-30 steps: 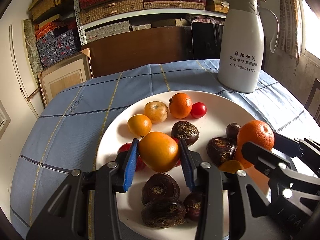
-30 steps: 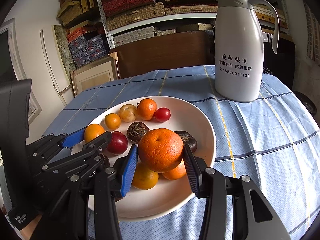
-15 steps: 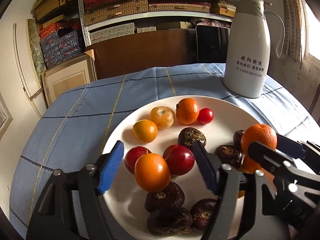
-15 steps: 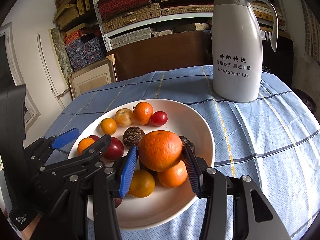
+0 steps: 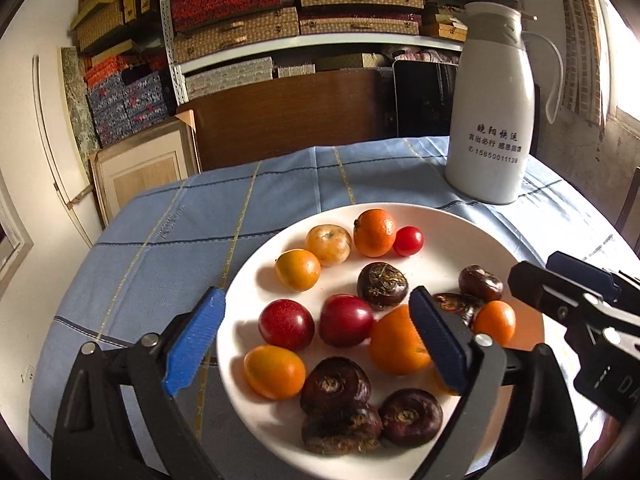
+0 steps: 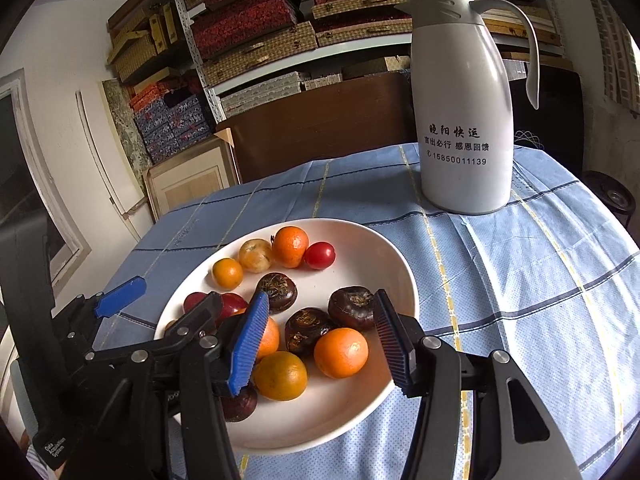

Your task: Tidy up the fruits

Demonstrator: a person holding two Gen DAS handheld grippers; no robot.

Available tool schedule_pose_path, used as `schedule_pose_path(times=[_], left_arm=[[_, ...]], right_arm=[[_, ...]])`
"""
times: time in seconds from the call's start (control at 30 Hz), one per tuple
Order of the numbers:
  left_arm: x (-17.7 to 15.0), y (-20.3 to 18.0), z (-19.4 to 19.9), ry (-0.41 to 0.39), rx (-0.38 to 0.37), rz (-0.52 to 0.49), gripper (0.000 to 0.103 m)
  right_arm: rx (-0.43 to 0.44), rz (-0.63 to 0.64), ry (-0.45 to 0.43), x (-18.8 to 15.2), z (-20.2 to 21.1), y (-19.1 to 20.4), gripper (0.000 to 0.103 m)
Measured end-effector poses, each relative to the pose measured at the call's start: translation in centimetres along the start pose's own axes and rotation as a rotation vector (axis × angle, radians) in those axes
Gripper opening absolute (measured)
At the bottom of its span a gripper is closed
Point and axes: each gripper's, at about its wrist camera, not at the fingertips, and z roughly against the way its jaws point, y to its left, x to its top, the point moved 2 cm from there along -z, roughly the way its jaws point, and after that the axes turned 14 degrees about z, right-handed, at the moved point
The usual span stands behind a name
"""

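A white plate on the blue tablecloth holds several oranges, red fruits and dark water chestnuts. My left gripper is open and empty above the plate's near left part, over a small orange and two red fruits. My right gripper is open and empty above the plate's near side, with an orange lying on the plate between its fingers. The right gripper also shows in the left wrist view, and the left gripper in the right wrist view.
A tall white thermos jug stands on the table behind the plate to the right. A brown wooden board and shelves of boxes lie beyond the table's far edge. A framed panel leans at the left.
Both grippers have opened. The left let its orange down onto the plate's near left; the right let its orange down onto the plate's near side. Both have drawn back a little.
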Motion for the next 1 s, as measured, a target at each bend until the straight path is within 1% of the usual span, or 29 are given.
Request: schedule_pose_path(times=[0.07,0.13,0.27,0.33,0.47,0.63,0.67,0.73,0.77,0.83,1.0], left_arm=[[-0.2,-0.1,1.1,-0.009,0.001,-0.005,0.092],[-0.6,0.0,2.3,-0.018,-0.005,0.001,0.094],[-1.5,0.8,5.0,-0.034,-0.011,0.024,0.097],[-2.1,1.4,6.2,-0.043,-0.005,0.036,0.098],[-3.3,2.5,8.7,-0.062,-0.002,0.076,0.098],[-5.5,3.3,10.8,-0.062,-0.024,0.108,0.098],[-5.8,3.3,10.9,-0.058,-0.023,0.106,0.098],[-6.7,3.5,11.0,-0.044,-0.010,0.101,0.098],[-7.0,3.6,11.2,-0.039,-0.005,0.104,0.098],[-7.6,4.1,11.6,-0.031,-0.013,0.125,0.098],[-8.1,4.7,12.4,-0.026,-0.046,0.151,0.098]], right_arm=[[0.006,0.002,-0.005,-0.1,0.6,0.2,0.057],[0.005,0.015,-0.014,-0.3,1.4,0.6,0.060],[-0.017,0.056,-0.058,-0.7,3.6,1.8,0.062],[-0.019,0.070,-0.078,-1.1,4.7,2.3,0.065],[-0.016,0.070,-0.104,-2.2,6.8,2.9,0.066],[-0.037,0.077,-0.138,-4.2,9.4,3.3,0.075],[-0.045,0.079,-0.139,-4.7,9.8,3.4,0.077],[-0.046,0.077,-0.129,-5.6,10.4,3.4,0.084],[-0.047,0.076,-0.121,-6.0,10.6,3.4,0.086],[-0.050,0.067,-0.105,-6.6,10.8,3.4,0.095],[-0.071,0.058,-0.057,-7.9,10.6,3.4,0.099]])
